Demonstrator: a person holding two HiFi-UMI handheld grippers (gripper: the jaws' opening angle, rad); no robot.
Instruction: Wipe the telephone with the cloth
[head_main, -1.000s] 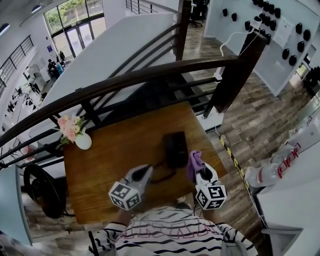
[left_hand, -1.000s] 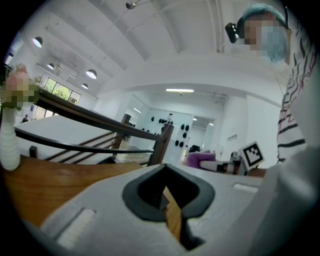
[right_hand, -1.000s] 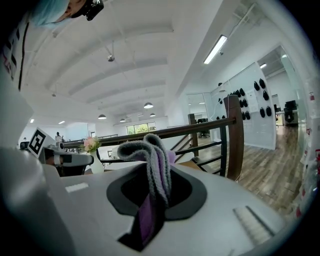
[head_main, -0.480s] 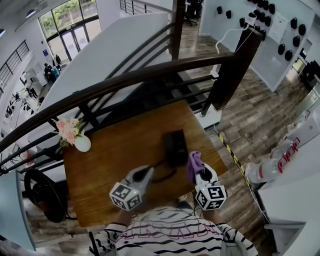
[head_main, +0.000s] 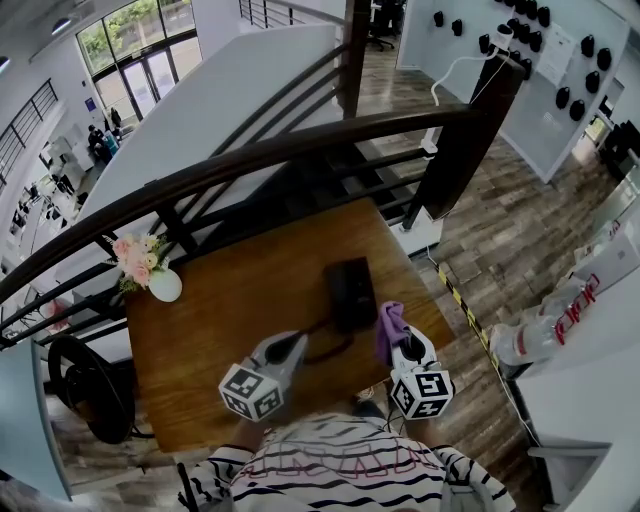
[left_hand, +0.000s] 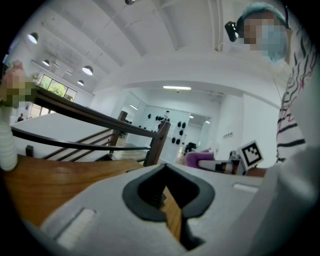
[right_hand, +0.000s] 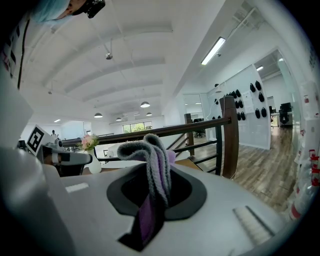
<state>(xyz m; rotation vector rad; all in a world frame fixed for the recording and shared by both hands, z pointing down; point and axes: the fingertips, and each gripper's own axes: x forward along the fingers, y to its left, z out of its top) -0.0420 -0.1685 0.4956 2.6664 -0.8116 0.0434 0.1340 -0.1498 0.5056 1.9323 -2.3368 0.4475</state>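
Observation:
The black telephone (head_main: 352, 290) lies flat near the right side of the wooden table (head_main: 230, 300), and its dark cord (head_main: 328, 352) curls toward me. My right gripper (head_main: 397, 338) hovers just right of the phone's near end, shut on a purple and grey cloth (head_main: 389, 328). In the right gripper view the folded cloth (right_hand: 154, 165) stands up out of the gripper (right_hand: 155, 187). My left gripper (head_main: 296, 341) is left of the cord and below the phone, shut with nothing in it (left_hand: 167, 195).
A white vase of pink flowers (head_main: 152, 272) stands at the table's far left corner. A dark stair railing (head_main: 300, 150) curves behind the table, with a thick post (head_main: 465, 150) at the right. Wood floor lies beyond the table's right edge.
Only the head view has shifted slightly. Both grippers, the cloth and the telephone stay where they were.

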